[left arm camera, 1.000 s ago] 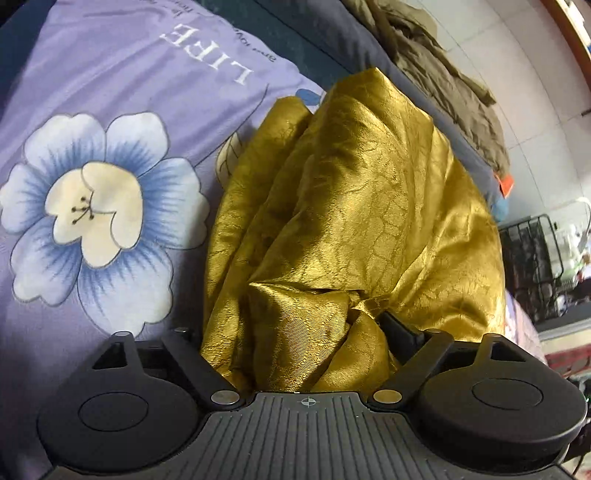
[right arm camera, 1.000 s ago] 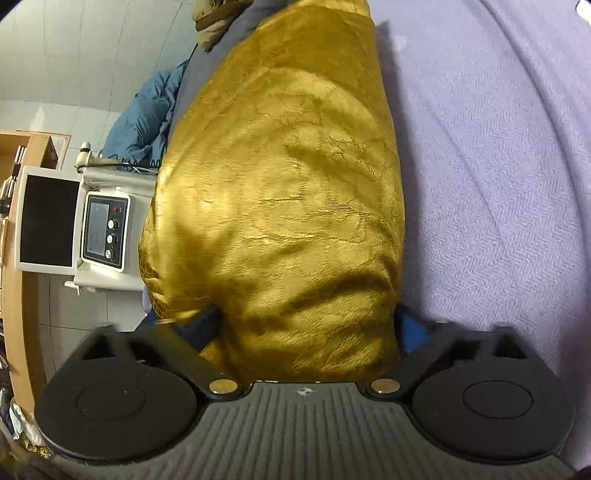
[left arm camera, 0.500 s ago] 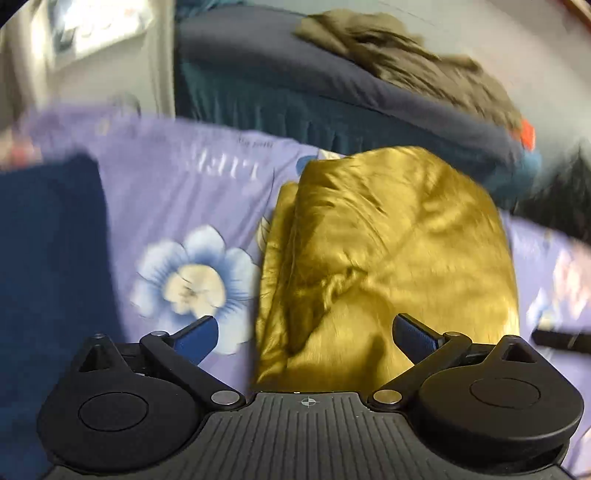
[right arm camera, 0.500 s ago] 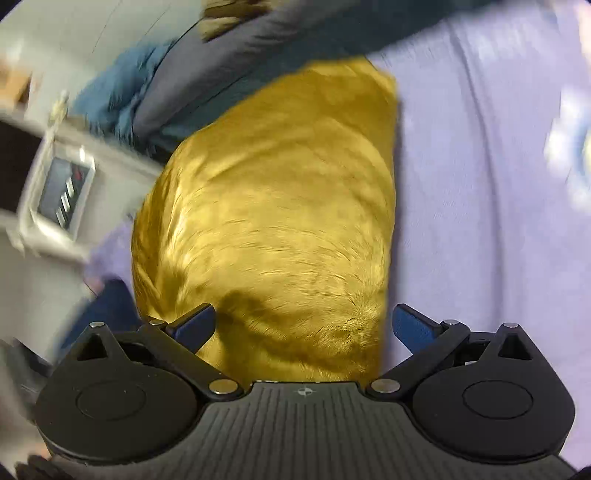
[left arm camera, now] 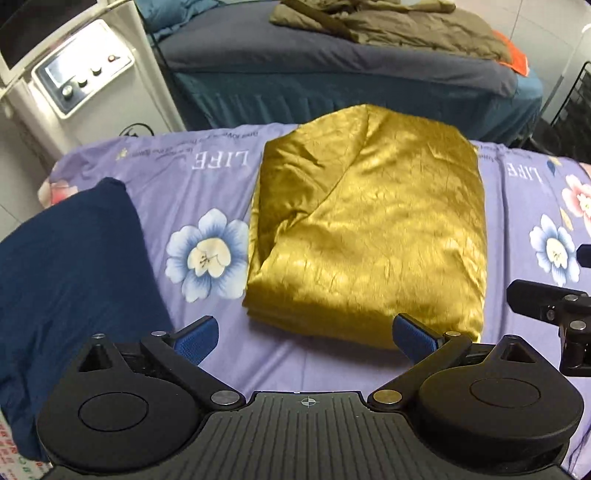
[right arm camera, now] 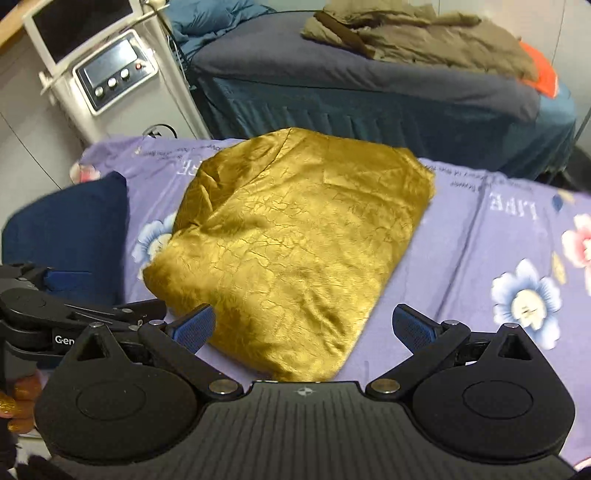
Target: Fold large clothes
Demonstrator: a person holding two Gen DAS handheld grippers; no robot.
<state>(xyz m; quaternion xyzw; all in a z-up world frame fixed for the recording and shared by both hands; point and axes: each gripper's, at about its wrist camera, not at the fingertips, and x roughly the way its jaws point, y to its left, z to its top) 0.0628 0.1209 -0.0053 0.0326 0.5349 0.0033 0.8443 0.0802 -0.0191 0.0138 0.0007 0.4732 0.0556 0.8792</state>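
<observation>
The left gripper [left arm camera: 304, 338] hangs with its blue-padded fingers [left arm camera: 195, 338] spread wide and nothing between them, and the right gripper [right arm camera: 304, 328] is the same — jaws apart, pads bare. Each shows at the edge of the other's view: the right one as a black linkage at the far right of the left wrist view, the left one at the lower left of the right wrist view. Neither touches cloth.

Just ahead of both lies the gold garment [left arm camera: 369, 236], a shiny crinkled fabric gathered into a compact, roughly rectangular bundle on the lilac flowered bedsheet [left arm camera: 207, 184]. Its near edge sits just beyond the fingertips in both views, close to the right finger of the left gripper and nearer the left finger of the right one. A diagonal crease runs across the top layer, and the left side shows several stacked edges.

Judging from this, the folding of this piece looks done or nearly so: the bundle is small, layered and released. What may remain is tidying — the corners are rounded and the far edge bulges a little — or moving on to another item.

A dark navy cloth [left arm camera: 70, 266] lies beside the bundle on the left, apart from it. Beyond the sheet stand a second bed [left arm camera: 332, 70] with an olive heap [left arm camera: 388, 26] and a white machine [left arm camera: 81, 74] with dials.
</observation>
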